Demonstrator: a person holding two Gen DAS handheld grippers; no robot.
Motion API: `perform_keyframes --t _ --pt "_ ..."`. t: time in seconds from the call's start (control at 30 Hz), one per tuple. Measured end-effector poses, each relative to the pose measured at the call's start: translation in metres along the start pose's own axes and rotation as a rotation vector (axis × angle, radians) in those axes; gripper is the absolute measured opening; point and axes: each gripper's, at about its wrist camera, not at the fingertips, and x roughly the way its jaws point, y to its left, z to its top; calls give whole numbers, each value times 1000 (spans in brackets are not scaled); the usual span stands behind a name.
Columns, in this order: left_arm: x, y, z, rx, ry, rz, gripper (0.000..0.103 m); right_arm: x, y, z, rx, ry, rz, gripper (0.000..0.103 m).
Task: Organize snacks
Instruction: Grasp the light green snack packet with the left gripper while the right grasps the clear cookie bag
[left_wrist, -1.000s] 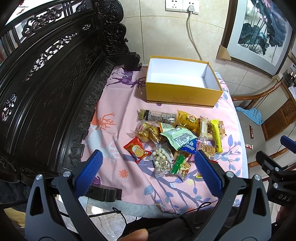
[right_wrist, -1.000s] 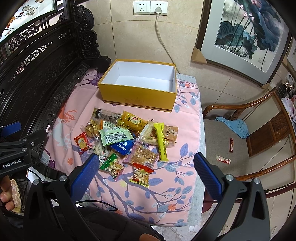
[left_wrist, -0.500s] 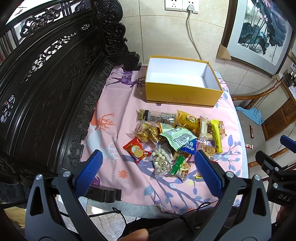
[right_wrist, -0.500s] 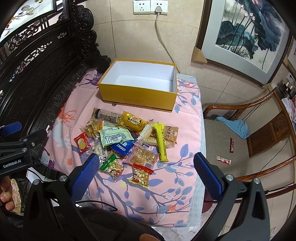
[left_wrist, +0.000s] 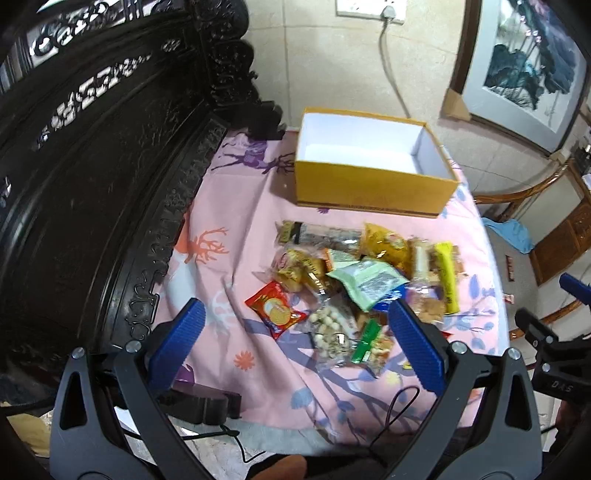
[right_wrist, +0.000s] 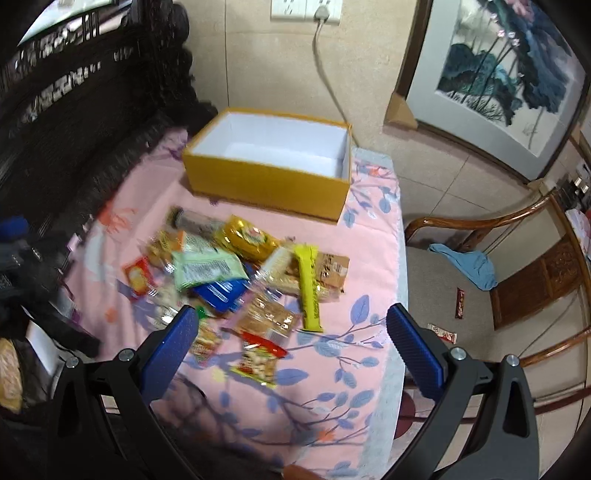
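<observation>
Two pairs of blue-padded tongs, left (left_wrist: 295, 347) and right (right_wrist: 291, 343), hover spread wide and empty above a desk draped in a pink floral cloth (right_wrist: 369, 258). A loose heap of wrapped snack packets (left_wrist: 354, 284) lies mid-desk, just in front of an open yellow cardboard box with a white interior (left_wrist: 373, 184).

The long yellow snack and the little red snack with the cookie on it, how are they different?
The long yellow snack is a thin stick shape; the little red snack is a flat, squarish packet. The yellow one lies on other packets at the pile's right side; the red one lies at the left edge, on the cloth. Both sit outside the yellow box.
</observation>
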Motion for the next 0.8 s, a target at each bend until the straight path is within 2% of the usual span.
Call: perform_keyframes --t 0.1,0.17,0.23,0.27,0.33,0.43,0.63,0.7,0.73,0.77,0.8 --pt "23 7 -10 -9 8 14 101 39 -13 -15 16 33 86 102" --pt "32 10 -16 -7 23 16 101 62 -15 -22 -3 27 173 100" --pt "37 12 -19 -8 41 4 101 84 -10 -25 -60 29 231 91" --pt "39 12 -19 -7 47 4 101 97 -5 -26 -99 38 257 90" --pt "39 12 -21 -3 50 0 101 119 6 -27 -193 57 273 86" --pt "38 13 -21 7 60 10 101 150 19 -27 -307 95 306 85" --pt "40 27 -26 -26 97 52 101 187 38 -31 -479 159 304 85" --pt "41 32 -28 -47 109 58 101 195 42 -33 -505 166 309 79" --pt "42 34 -28 -55 112 60 101 197 42 -33 -507 166 312 71" --pt "44 35 -28 -63 113 60 101 197 42 -32 -500 164 323 70" --pt "45 35 -28 -69 113 57 101 197 40 -32 -487 163 336 64"
